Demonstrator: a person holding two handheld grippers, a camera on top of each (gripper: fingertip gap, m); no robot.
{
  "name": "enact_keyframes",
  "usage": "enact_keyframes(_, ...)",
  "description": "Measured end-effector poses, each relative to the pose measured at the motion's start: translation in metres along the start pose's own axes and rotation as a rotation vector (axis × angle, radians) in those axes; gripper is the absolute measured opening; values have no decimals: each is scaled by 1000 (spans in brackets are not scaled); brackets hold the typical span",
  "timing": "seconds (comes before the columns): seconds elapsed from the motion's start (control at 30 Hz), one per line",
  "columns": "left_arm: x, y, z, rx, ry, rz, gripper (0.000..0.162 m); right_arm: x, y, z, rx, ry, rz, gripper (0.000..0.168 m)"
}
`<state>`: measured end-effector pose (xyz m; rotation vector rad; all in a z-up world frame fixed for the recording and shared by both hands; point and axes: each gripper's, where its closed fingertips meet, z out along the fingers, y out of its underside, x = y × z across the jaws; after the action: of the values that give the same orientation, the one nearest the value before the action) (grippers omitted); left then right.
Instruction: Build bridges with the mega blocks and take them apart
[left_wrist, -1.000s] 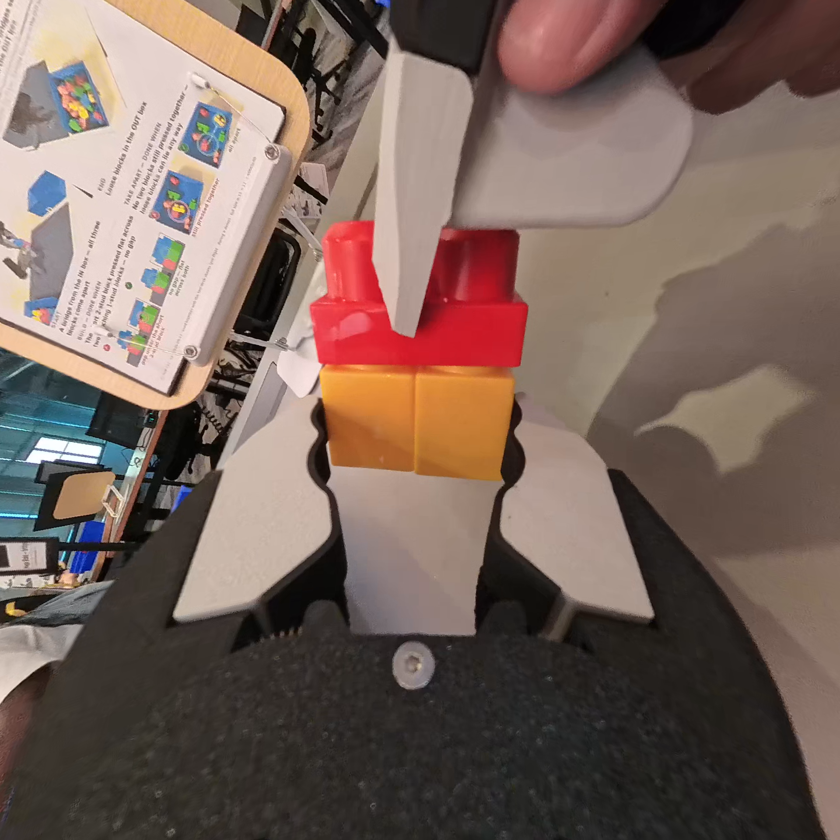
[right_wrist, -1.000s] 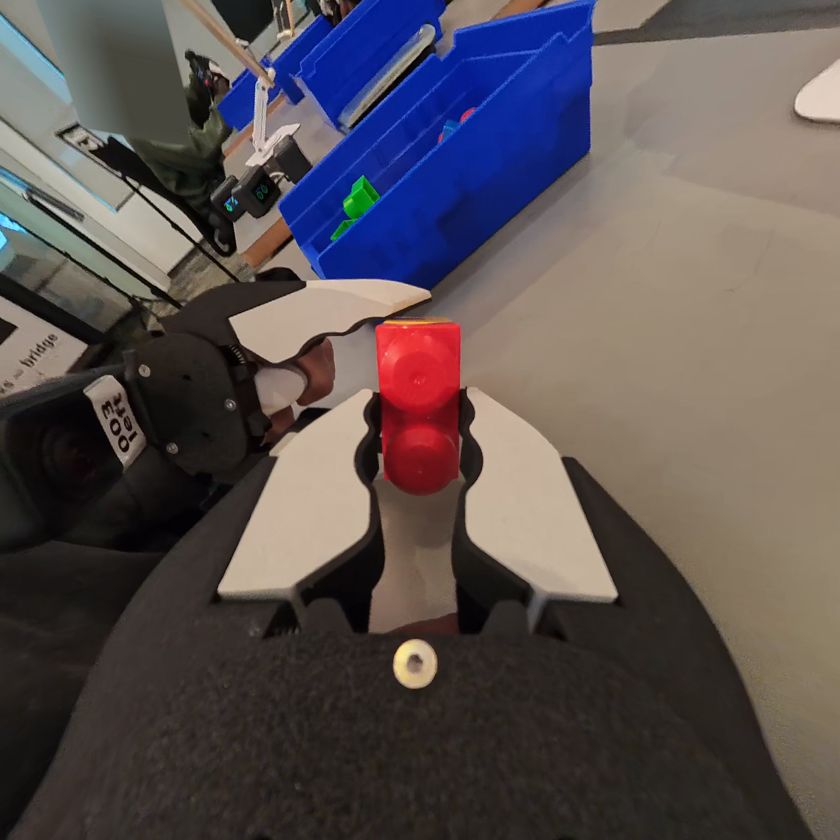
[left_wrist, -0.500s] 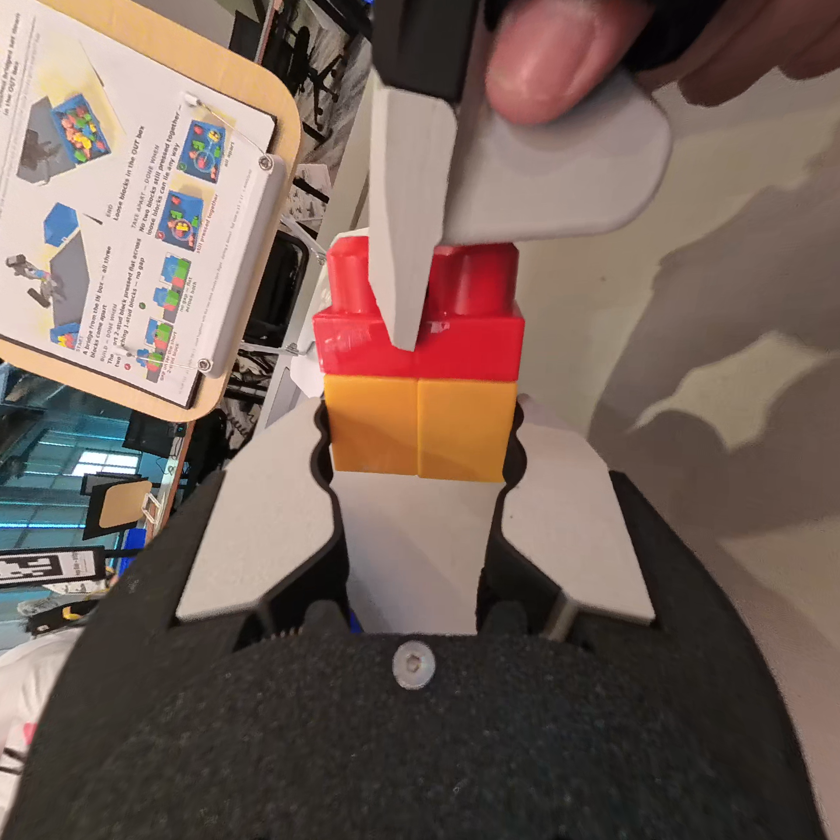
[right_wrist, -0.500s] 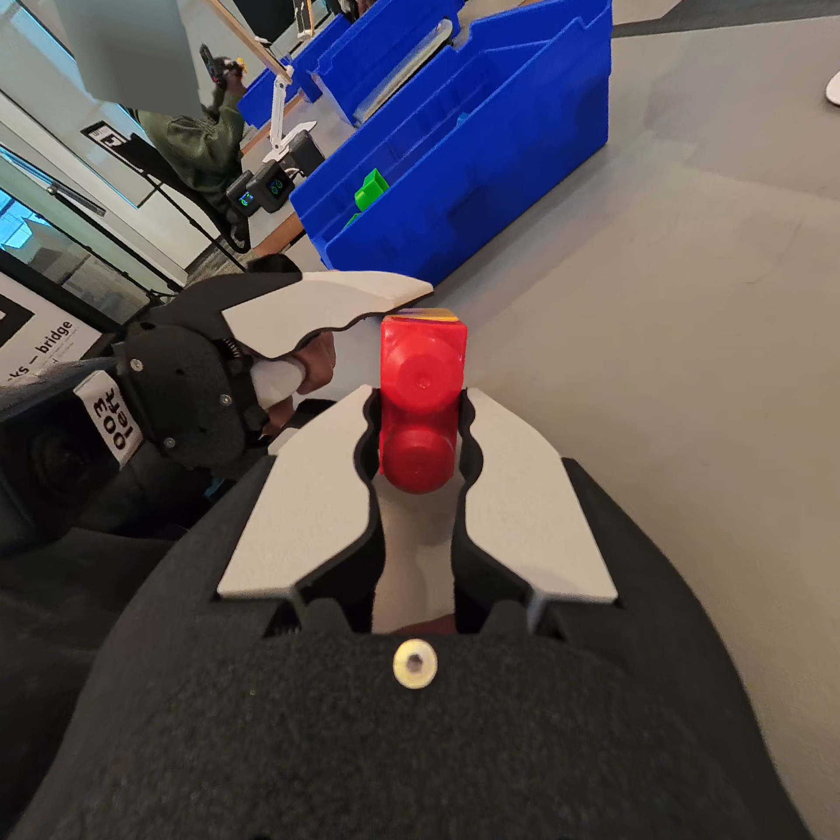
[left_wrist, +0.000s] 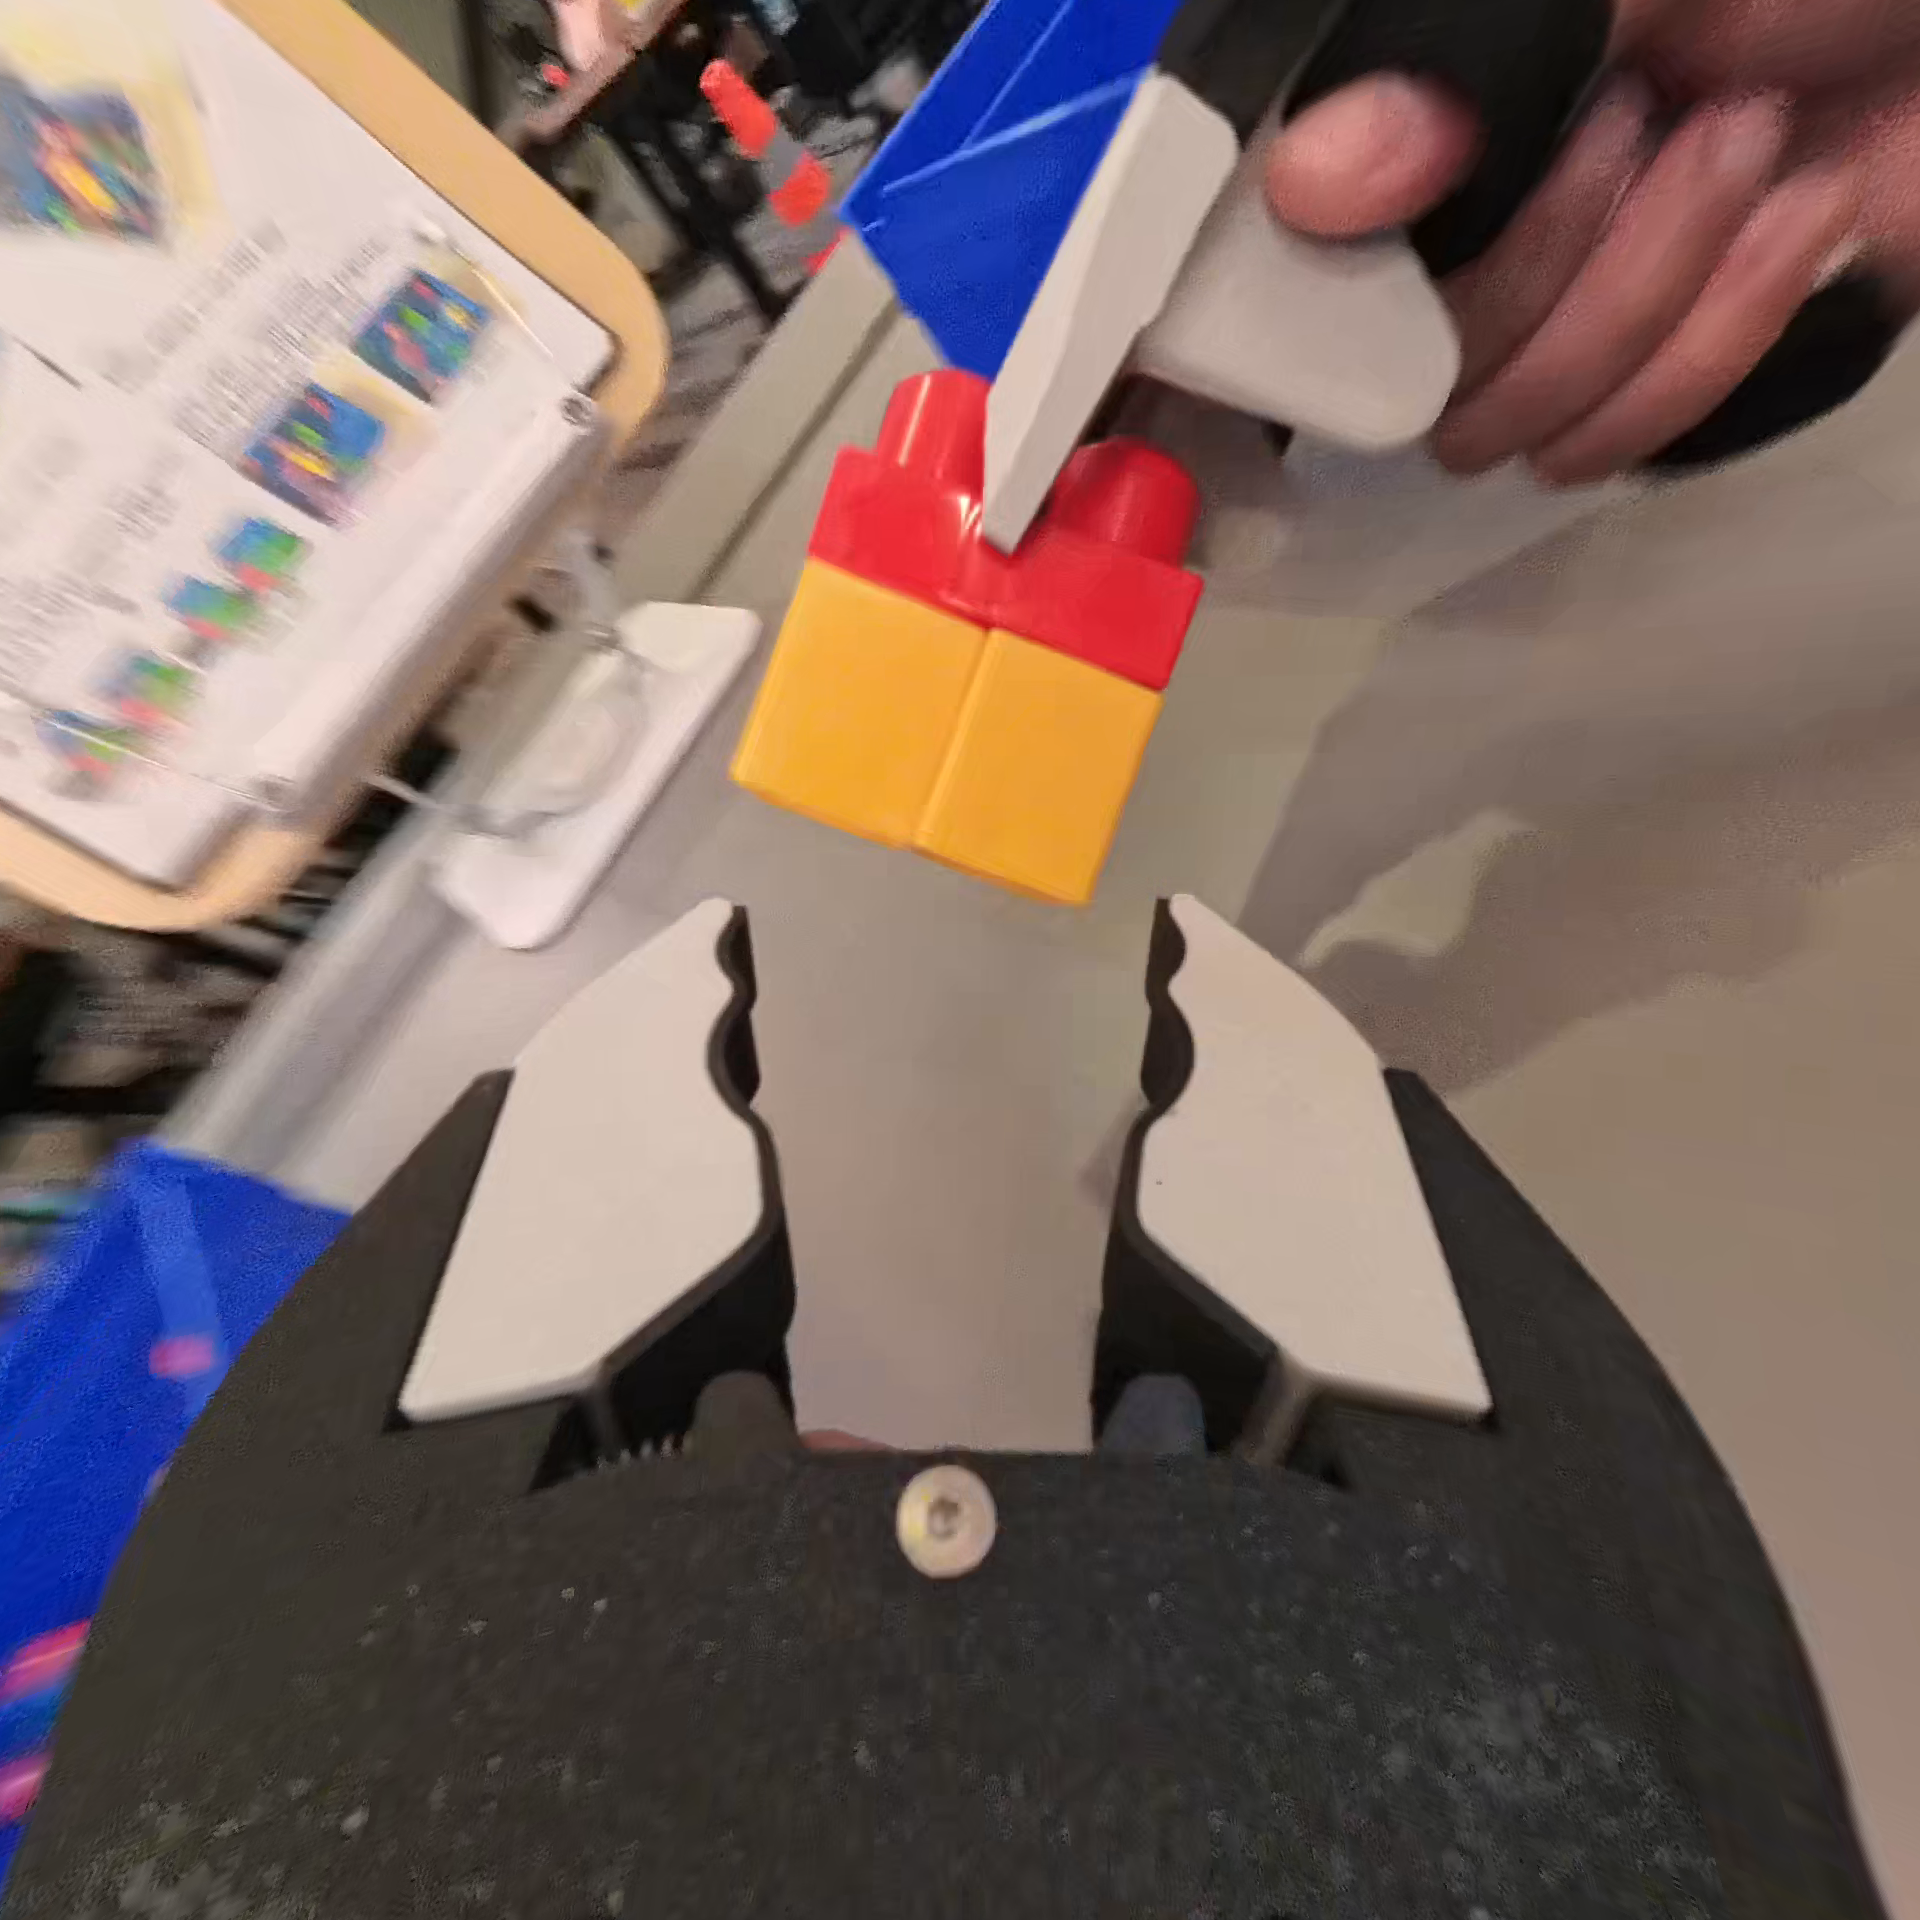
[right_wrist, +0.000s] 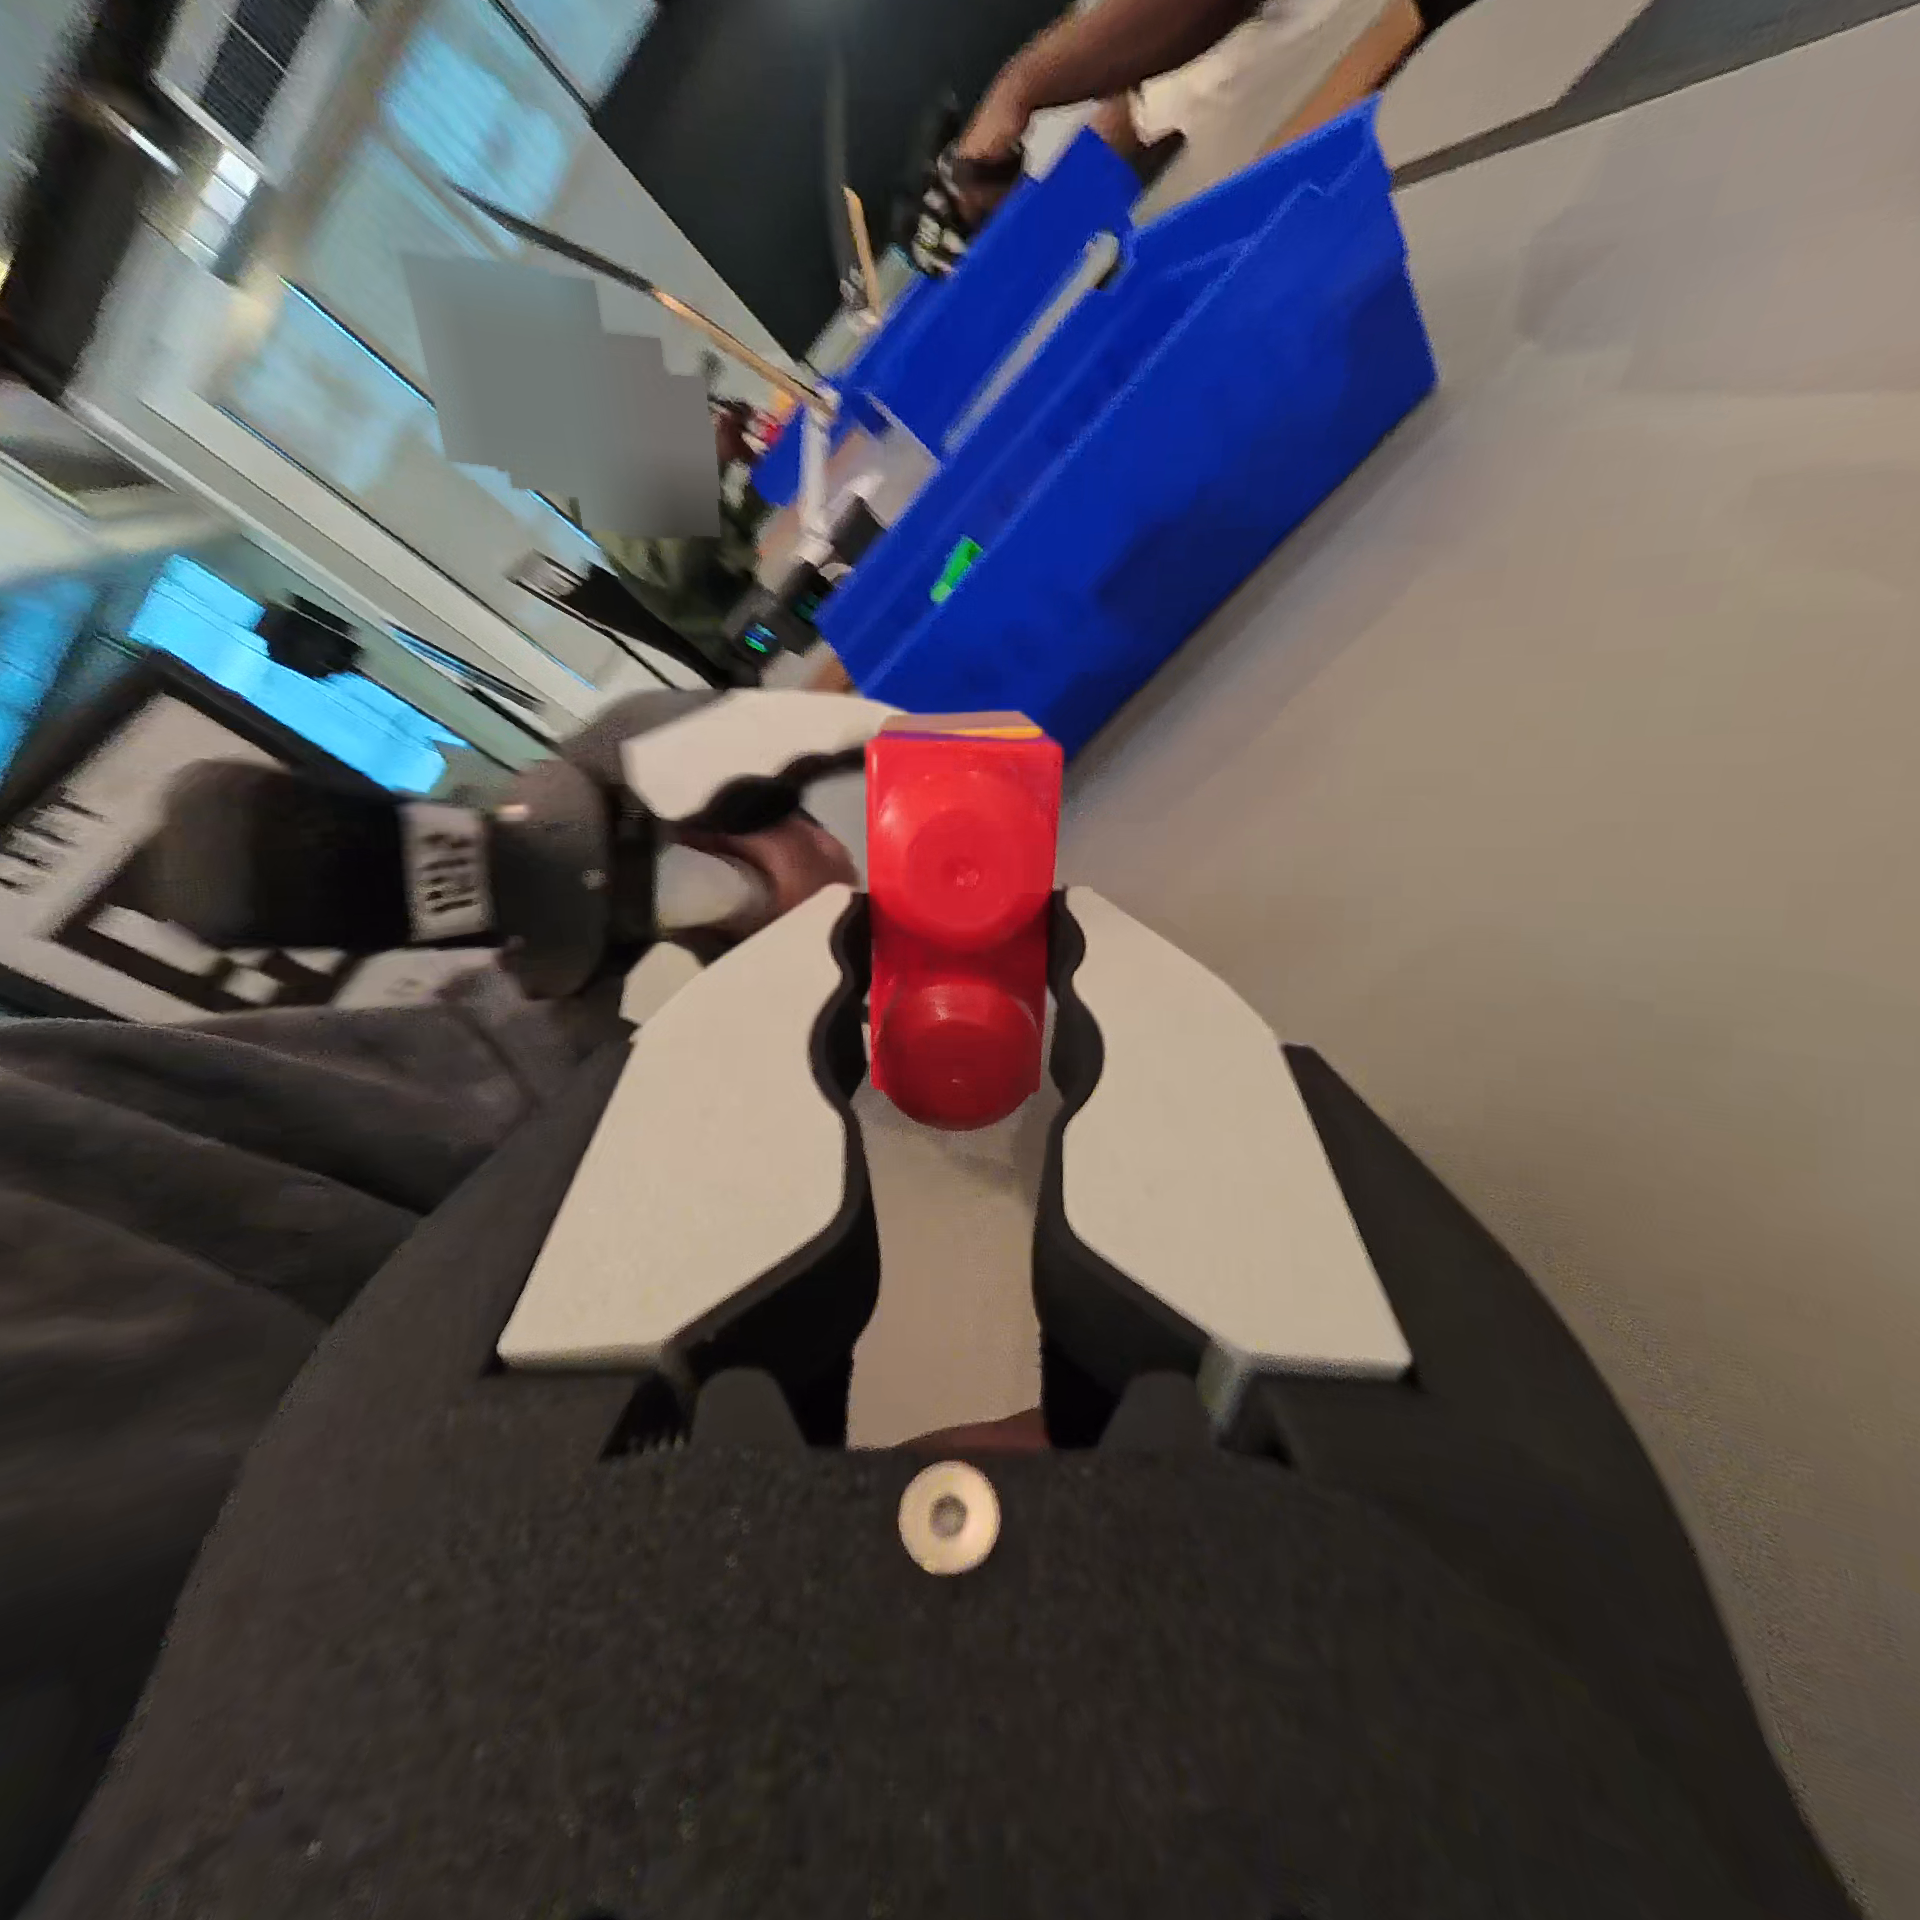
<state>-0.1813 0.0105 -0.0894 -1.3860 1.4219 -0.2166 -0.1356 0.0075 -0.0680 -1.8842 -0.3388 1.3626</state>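
A red two-stud block (left_wrist: 1081, 592) sits pressed on top of a yellow block (left_wrist: 935, 748); the pair hangs in the air, tilted. My right gripper (right_wrist: 956, 914) is shut on the red block (right_wrist: 961, 914); in the left wrist view it (left_wrist: 1023, 520) comes in from above, held by a hand (left_wrist: 1621, 239). My left gripper (left_wrist: 951, 920) is open and empty, its fingertips just below the yellow block and apart from it. In the right wrist view the left gripper (right_wrist: 748, 769) shows to the left of the block.
A blue bin (right_wrist: 1143, 520) holding a green block (right_wrist: 956, 566) stands on the grey table (right_wrist: 1558, 831) beyond the blocks. An instruction sheet on a wooden board (left_wrist: 260, 447) stands at the left. Another blue bin (left_wrist: 94, 1403) is at the lower left. People sit behind.
My left gripper has let go of the yellow block, opened, and pulled back below it. The red and yellow pair stays in my right gripper and has tilted.
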Motion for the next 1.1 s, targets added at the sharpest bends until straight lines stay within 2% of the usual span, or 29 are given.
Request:
enact_keyframes(0.03, 5, -1, -1, 26, 78, -114, 71, -5, -2, -1, 22, -46, 32, 33)
enact_keyframes(0.2, 14, -16, -7, 164, 440, -596, 72, -15, 3, 4, 37, -96, 43, 32)
enact_keyframes(0.3, 15, -24, -15, 229, 606, -755, 70, -24, 3, 5, 39, -120, 7, 33)
enact_keyframes(0.37, 18, -26, -17, 249, 689, -813, 62, -26, 1, 5, 42, -116, -7, 32)
enact_keyframes(0.43, 19, -25, -17, 264, 723, -839, 46, -28, 1, 4, 47, -117, -18, 32)
enact_keyframes(0.53, 15, -28, -19, 308, 778, -919, 38, -30, 0, 3, 57, -129, -20, 32)
enact_keyframes(0.83, 17, -25, -10, 326, 863, -1109, 35, -28, -6, 9, 128, -51, -87, 33)
enact_keyframes(1.03, 4, -31, -16, 368, 850, -1080, 34, -30, -6, 5, 93, -105, -14, 33)
enact_keyframes(1.1, 0, -35, -19, 384, 847, -1077, 34, -29, -1, 5, 60, -104, -31, 39)
